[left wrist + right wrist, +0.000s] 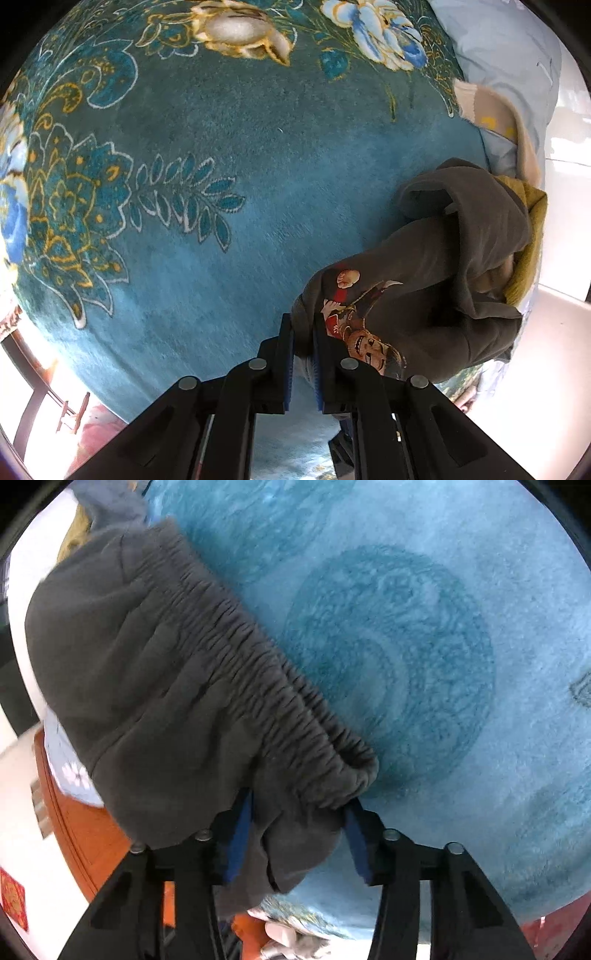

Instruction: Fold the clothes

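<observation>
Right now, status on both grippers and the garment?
Left gripper shut on grey pants at the printed end. Right gripper open around the waistband. Other clothes heaped beside; blue blanket underneath.

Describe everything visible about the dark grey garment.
The dark grey garment looks like soft fleece pants with a gathered elastic waistband and a cartoon print. It is crumpled, unfolded, on the teal floral blanket. The left gripper pinches an edge; the right gripper straddles the waistband end.
</observation>
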A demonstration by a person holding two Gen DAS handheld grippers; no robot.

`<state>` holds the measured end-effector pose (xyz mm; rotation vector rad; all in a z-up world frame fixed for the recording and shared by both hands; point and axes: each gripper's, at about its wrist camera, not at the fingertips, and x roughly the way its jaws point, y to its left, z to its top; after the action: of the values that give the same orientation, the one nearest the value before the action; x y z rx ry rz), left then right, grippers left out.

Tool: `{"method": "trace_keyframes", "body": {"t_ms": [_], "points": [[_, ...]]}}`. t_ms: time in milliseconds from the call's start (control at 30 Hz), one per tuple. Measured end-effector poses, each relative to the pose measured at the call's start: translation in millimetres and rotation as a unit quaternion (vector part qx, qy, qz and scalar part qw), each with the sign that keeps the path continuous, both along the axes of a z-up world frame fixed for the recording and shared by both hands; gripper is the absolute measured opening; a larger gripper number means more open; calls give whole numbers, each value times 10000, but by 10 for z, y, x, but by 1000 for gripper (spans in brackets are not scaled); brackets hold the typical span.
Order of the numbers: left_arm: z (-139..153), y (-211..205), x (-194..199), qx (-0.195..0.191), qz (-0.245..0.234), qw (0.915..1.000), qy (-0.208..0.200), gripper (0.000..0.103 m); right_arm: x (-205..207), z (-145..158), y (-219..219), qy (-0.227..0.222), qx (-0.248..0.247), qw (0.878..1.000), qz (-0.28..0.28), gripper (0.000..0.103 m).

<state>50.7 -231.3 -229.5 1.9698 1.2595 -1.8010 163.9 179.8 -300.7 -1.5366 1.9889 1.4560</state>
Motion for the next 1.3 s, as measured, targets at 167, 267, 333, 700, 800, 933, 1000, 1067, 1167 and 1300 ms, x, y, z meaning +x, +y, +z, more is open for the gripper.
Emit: {"method": "trace_keyframes", "body": {"t_ms": [167,267,333,700,800,933,1000,1067,1167,1300], "points": [[68,125,-8,-18,-157,9998,82,10,-60,139,57,-60,66,10000,-4,29],[85,327,20,96,-389,9992,87,10,-137,456,307,192,364,9990,200,25],[102,559,62,248,-656,9975,96,10,-189,762,562,431,725,9956,396,23],[493,2430,86,1361,-2204,9648,452,28,-116,1882,2305,750,2554,9638,132,21],[652,2543,64,1033,-2258,9661,707,30,224,2004,2970,727,2729,9592,127,21],[644,2295,143,768,-1494,9841,575,30,387,2068,3533,578,2948,9537,100,21],[669,2129,243,638,-1093,9905,539,30,474,2000,3787,402,2920,9556,-30,21],[703,1965,350,476,-727,9949,502,30,537,1925,3993,249,2872,9574,-134,21],[728,1775,490,322,-198,9983,440,30,535,1775,4128,106,2795,9601,-67,21],[768,1634,622,245,255,9989,301,30,514,1796,4283,166,2784,9602,-116,21]]}}
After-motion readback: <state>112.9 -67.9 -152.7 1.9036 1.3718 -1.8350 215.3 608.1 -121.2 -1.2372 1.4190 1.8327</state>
